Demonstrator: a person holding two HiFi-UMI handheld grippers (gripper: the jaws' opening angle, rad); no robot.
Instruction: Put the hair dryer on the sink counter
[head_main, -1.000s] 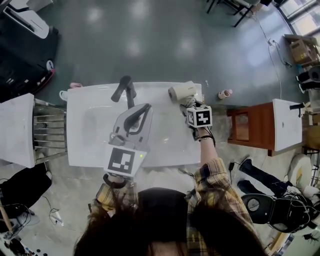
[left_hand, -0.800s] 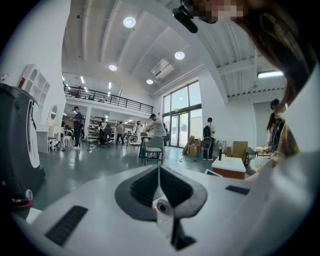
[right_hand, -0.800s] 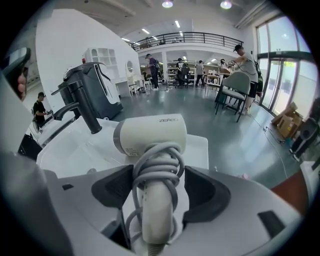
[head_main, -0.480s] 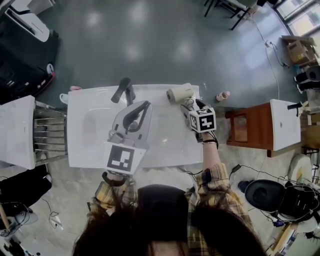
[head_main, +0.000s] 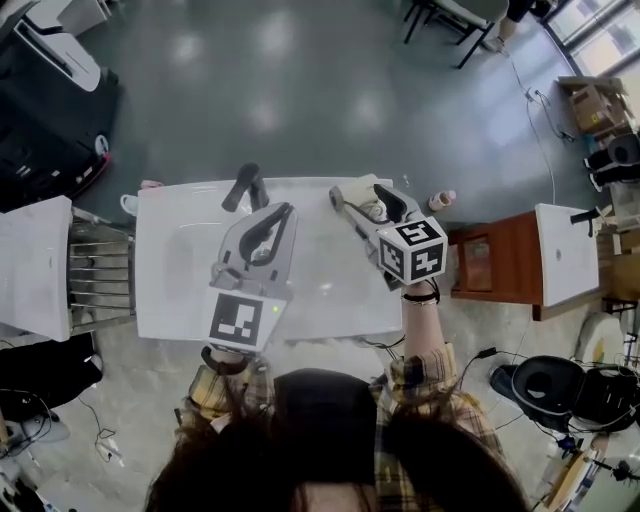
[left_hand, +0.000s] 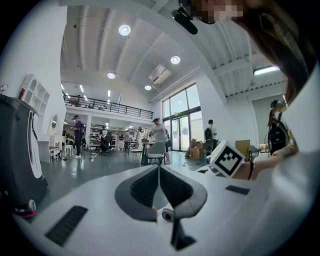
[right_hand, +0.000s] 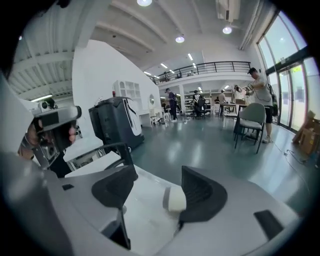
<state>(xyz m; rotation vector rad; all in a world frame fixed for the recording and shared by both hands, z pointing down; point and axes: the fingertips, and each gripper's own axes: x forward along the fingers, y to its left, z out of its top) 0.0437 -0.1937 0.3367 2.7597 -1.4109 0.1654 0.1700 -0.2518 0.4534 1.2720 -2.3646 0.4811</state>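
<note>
Hair dryer cream; sink counter white — faucet black; floor grey-green.

The left gripper is held out in front of the person's chest, pointing forward, with its jaws pressed together at the tips. The right gripper reaches further forward on a bare right forearm, angled toward the left, its jaws standing well apart.
</note>
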